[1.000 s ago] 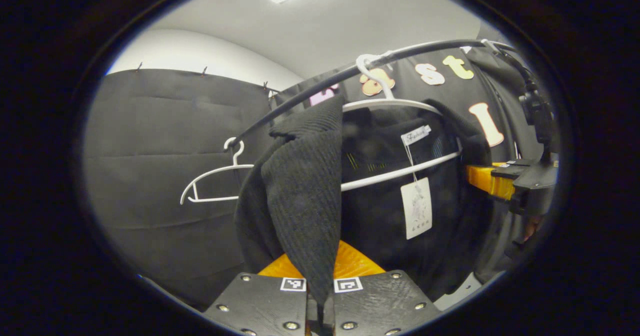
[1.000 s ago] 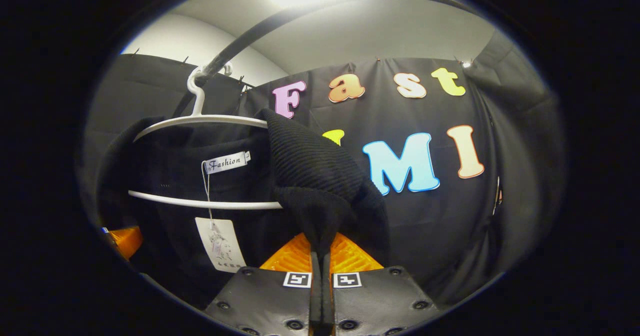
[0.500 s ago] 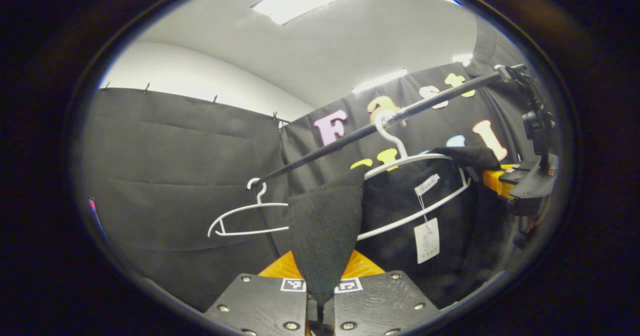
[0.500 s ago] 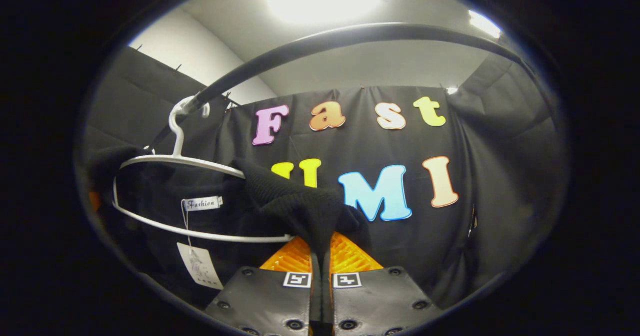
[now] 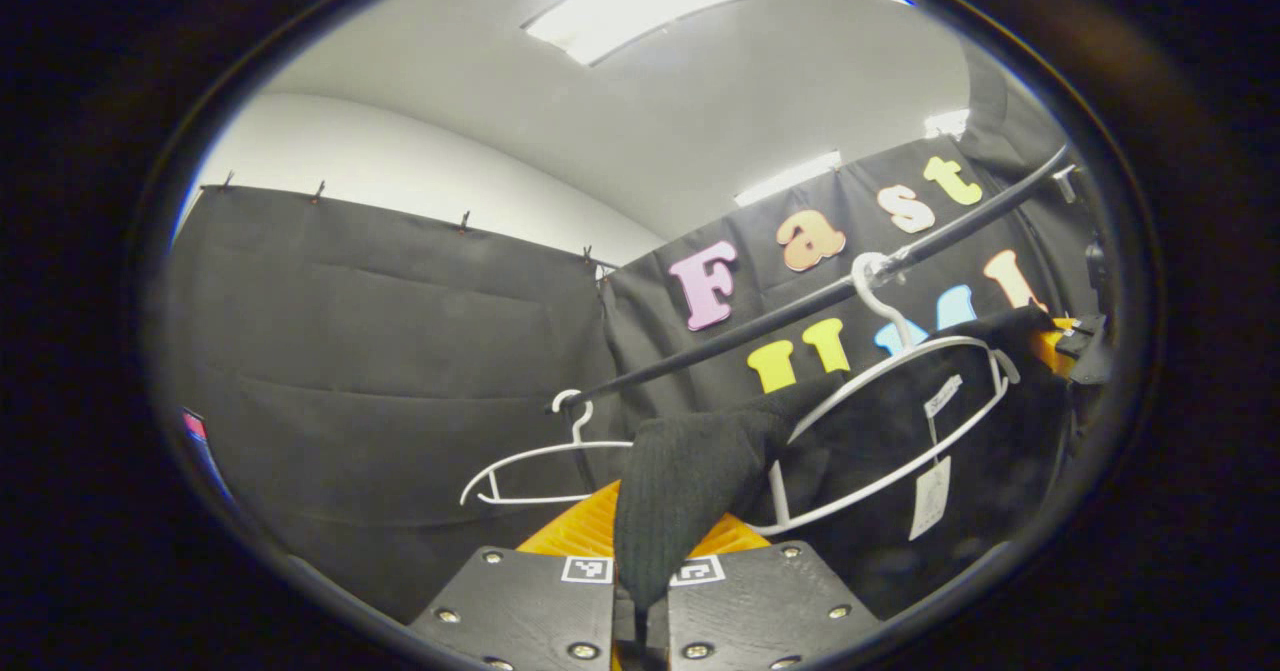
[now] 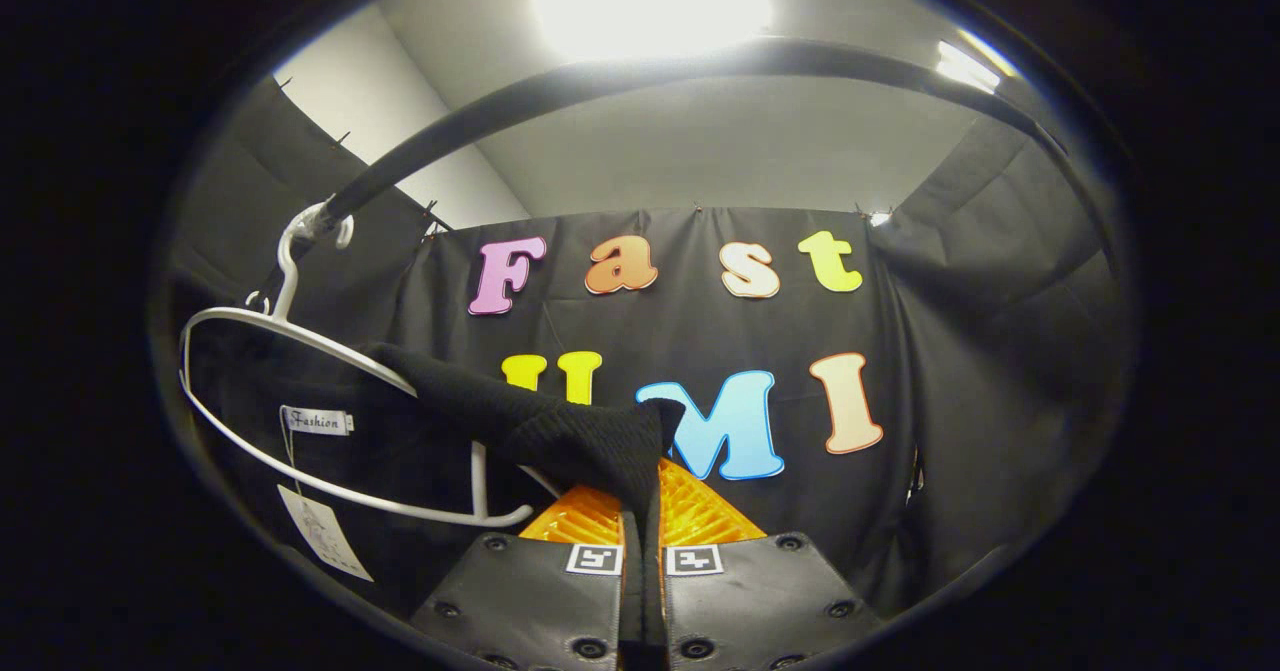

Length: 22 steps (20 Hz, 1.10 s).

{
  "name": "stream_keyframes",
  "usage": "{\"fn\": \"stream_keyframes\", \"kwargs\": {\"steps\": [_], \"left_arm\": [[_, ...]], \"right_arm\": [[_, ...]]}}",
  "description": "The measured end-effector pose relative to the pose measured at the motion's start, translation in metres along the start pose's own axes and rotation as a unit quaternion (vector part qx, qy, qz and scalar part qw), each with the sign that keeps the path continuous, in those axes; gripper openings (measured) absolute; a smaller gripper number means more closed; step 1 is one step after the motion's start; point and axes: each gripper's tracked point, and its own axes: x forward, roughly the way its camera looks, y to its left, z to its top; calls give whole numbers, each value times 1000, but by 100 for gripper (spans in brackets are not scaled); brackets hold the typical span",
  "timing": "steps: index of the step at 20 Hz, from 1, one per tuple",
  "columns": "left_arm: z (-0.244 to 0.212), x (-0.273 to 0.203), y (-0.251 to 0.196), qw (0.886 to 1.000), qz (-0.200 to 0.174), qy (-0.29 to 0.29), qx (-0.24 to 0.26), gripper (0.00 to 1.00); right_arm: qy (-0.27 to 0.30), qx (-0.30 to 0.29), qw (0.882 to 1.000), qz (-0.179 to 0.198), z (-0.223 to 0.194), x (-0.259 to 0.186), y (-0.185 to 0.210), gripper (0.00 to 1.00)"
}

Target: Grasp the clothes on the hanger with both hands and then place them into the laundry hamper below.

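A black knit garment [image 5: 690,471] hangs on a white hanger [image 5: 900,421] that hooks over the black rail [image 5: 800,301]. My left gripper [image 5: 640,591] is shut on one shoulder of the garment, the cloth pulled taut toward me. In the right gripper view the same garment [image 6: 560,436] stretches from the white hanger [image 6: 300,351] to my right gripper [image 6: 640,561], which is shut on its other shoulder. The right gripper [image 5: 1075,341] also shows at the far right of the left gripper view. A paper tag [image 5: 930,496] dangles from the collar.
A second, bare white hanger [image 5: 540,456] hangs farther along the rail to the left. The rail [image 6: 640,81] arches overhead in the right gripper view. Black cloth walls close the booth on all sides, with ceiling lights above.
Both grippers have drawn back and apart with the shoulders still clamped. The garment has stretched out and the hanger has tilted and shrunk in both views.
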Motion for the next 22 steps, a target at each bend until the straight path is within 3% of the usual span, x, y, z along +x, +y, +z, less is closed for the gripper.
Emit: {"fn": "stream_keyframes", "kwargs": {"steps": [7,10,16,22], "left_arm": [[-6,36,21,1000,-26,-2,-10,4],[-24,51,21,998,-53,9,-20,5],[-68,54,14,994,-85,36,-60,5],[-97,40,-4,990,-108,69,-57,5]], "right_arm": [[-21,-6,1000,-3,2,20,-8,2],[-15,-11,1000,1,-5,27,-8,2],[55,10,998,28,-46,23,4,2],[122,32,992,16,-88,25,-10,2]]}}
